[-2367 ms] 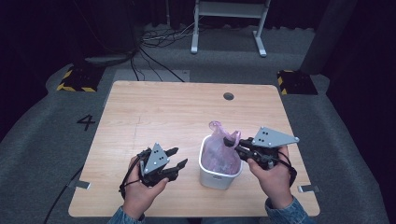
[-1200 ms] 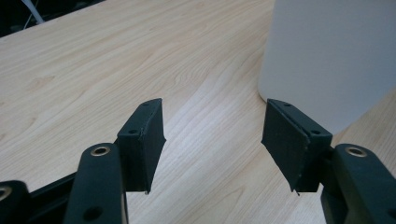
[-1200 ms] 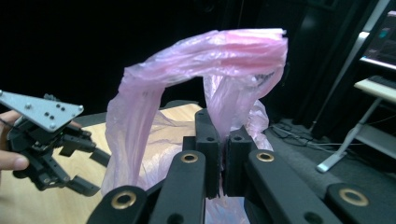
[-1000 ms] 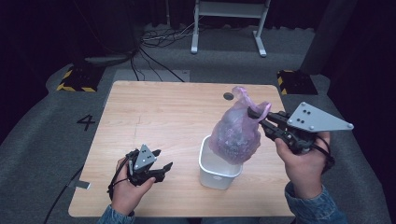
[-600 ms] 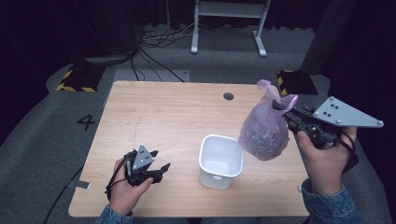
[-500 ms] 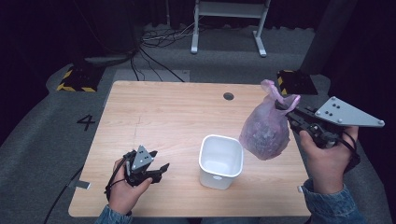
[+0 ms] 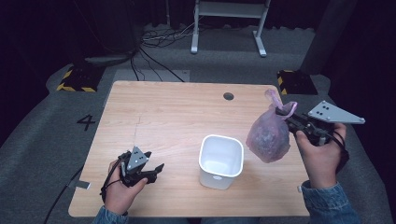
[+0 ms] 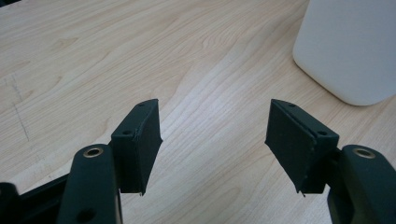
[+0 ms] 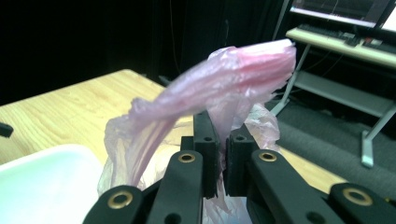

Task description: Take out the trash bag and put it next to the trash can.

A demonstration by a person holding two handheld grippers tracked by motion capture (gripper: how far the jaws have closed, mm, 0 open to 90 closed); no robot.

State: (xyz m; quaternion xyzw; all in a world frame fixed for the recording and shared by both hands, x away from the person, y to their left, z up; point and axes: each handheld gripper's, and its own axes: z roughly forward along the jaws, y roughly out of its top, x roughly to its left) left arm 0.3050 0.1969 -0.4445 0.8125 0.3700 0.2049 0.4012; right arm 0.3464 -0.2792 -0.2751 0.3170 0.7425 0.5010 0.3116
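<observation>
Right gripper (image 7: pixel 283 113): fingers closed on the gathered neck of the pink bag (image 7: pixel 269 136), which hangs below them beside the white bin (image 7: pixel 221 161).
Left gripper (image 7: pixel 152 170): fingers open, empty, low over the counter (image 7: pixel 163 112).
Risk: the thin plastic may slip or tear under its load.

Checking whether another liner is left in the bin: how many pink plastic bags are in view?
1: the pink bag hangs from the right gripper, right of the white bin, whose visible inside looks empty.
</observation>
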